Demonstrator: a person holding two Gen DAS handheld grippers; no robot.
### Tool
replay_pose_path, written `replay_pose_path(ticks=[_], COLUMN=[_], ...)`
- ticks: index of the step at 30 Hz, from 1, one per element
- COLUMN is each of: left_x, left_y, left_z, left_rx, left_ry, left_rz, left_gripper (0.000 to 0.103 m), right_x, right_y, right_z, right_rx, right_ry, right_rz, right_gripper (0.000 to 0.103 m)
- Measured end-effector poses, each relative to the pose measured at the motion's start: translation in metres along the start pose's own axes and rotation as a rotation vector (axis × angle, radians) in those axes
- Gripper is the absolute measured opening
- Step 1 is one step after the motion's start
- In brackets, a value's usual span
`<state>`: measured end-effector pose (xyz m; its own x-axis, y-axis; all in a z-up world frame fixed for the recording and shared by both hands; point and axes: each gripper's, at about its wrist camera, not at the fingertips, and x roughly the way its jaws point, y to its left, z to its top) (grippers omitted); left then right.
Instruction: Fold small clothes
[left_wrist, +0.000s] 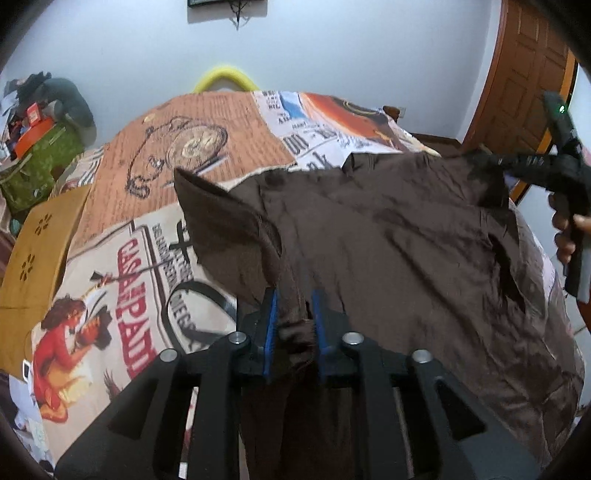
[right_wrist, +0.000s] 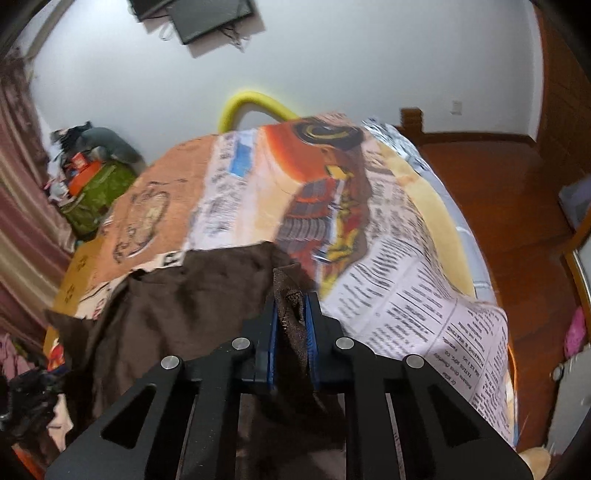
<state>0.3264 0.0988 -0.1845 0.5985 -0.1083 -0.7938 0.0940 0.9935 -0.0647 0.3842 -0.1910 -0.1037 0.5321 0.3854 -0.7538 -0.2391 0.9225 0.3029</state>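
A dark brown garment (left_wrist: 399, 251) lies spread over the bed's printed cover. My left gripper (left_wrist: 293, 299) is shut on a bunched edge of it between blue pads. In the left wrist view my right gripper (left_wrist: 484, 162) pinches the garment's far right corner. In the right wrist view that gripper (right_wrist: 291, 306) is shut on a fold of the brown garment (right_wrist: 177, 295), which trails down and left. Part of the cloth hangs below both grippers, out of sight.
The bed cover (right_wrist: 399, 258) has newspaper and poster prints. A yellow cloth (left_wrist: 37, 258) lies at the bed's left edge. A green bag with clutter (left_wrist: 40, 162) stands far left. A yellow hoop (left_wrist: 225, 77) is behind the bed. A wooden door (left_wrist: 524, 74) and floor (right_wrist: 517, 206) are right.
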Motion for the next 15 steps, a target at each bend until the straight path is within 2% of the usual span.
replay_pose_path(ticks=[1,3,4,9,15], left_x=[-0.003,-0.011,-0.017,-0.039,-0.058], left_y=[0.003,0.010,0.015,0.045,0.092], left_z=[-0.003,-0.009,-0.013,-0.026,-0.042], left_rx=[-0.013,-0.040,-0.054,-0.121,-0.214], left_ry=[0.005,-0.003,-0.013,-0.030,-0.040], left_rz=[-0.011,-0.028,-0.027,0.034,0.131], left_gripper=[0.040,0.053,0.056,0.059,0.059], right_x=[-0.002,-0.004,-0.005,-0.001,0.030], right_y=[0.005,0.014,0.020,0.051,0.093], right_z=[0.001,0.004,0.005,0.005,-0.005], right_rx=[-0.006,-0.014,-0.019,-0.045,-0.074], right_ry=[0.001,0.002,0.002,0.017,0.080], right_rz=[0.017,0.042,0.060,0.137,0.197], right_gripper=[0.012,0.012,0.012,0.011,0.011])
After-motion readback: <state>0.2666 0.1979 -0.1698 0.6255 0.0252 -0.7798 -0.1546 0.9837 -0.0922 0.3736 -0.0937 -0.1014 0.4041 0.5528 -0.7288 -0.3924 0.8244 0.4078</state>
